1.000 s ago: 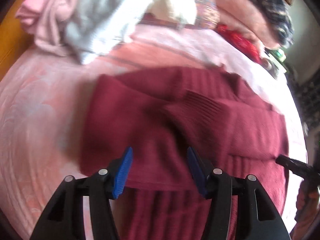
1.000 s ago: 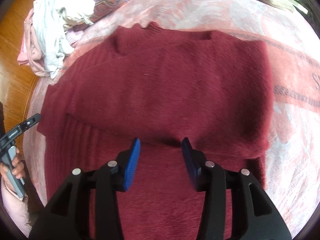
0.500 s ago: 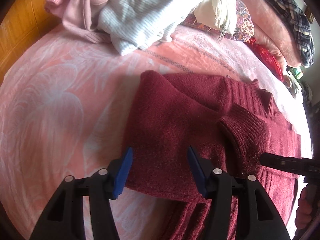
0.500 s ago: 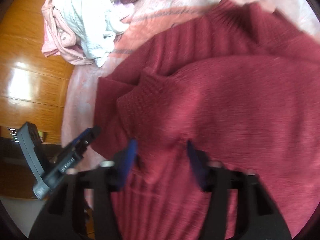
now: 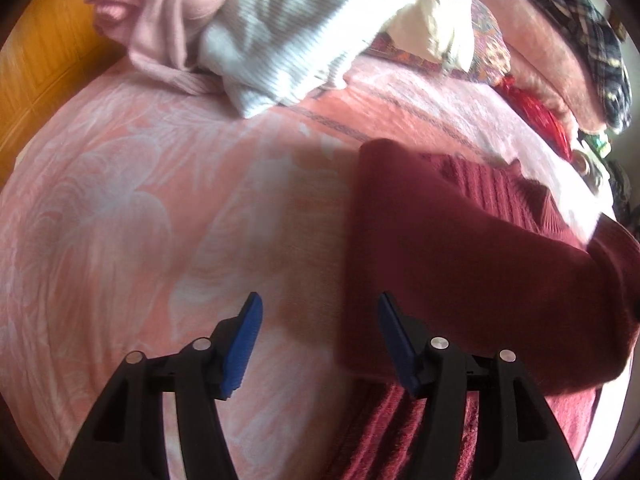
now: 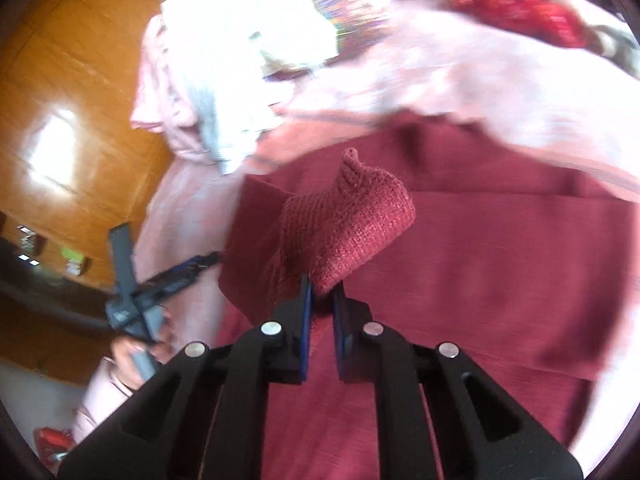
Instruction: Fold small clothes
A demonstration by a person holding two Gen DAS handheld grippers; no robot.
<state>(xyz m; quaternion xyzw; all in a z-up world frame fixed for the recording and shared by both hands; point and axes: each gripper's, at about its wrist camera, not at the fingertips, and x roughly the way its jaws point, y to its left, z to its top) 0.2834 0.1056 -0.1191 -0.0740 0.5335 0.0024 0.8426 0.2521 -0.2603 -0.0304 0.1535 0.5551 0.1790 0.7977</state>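
Maroon knit sweater [image 6: 500,264] is pinched at its cuff by the right gripper [image 6: 320,300], tilted steeply down. Left gripper [image 5: 318,328] hangs unclenched above the pink bedspread [image 5: 160,208], gripping nothing.

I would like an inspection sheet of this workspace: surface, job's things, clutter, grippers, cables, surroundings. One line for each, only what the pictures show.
Surface: pink leaf-patterned bedspread, bare beside the sweater.
Job's things: dark red knitted sweater partly folded on the bedspread; its ribbed cuff is lifted.
Clutter: heap of pink and white striped clothes at the far edge; red cloth, plaid cloth.
Grippers: right gripper shut on the ribbed cuff; left gripper open, its fingers over the sweater's edge, holding nothing.
Cables: nothing seen.
Surroundings: orange wooden floor.
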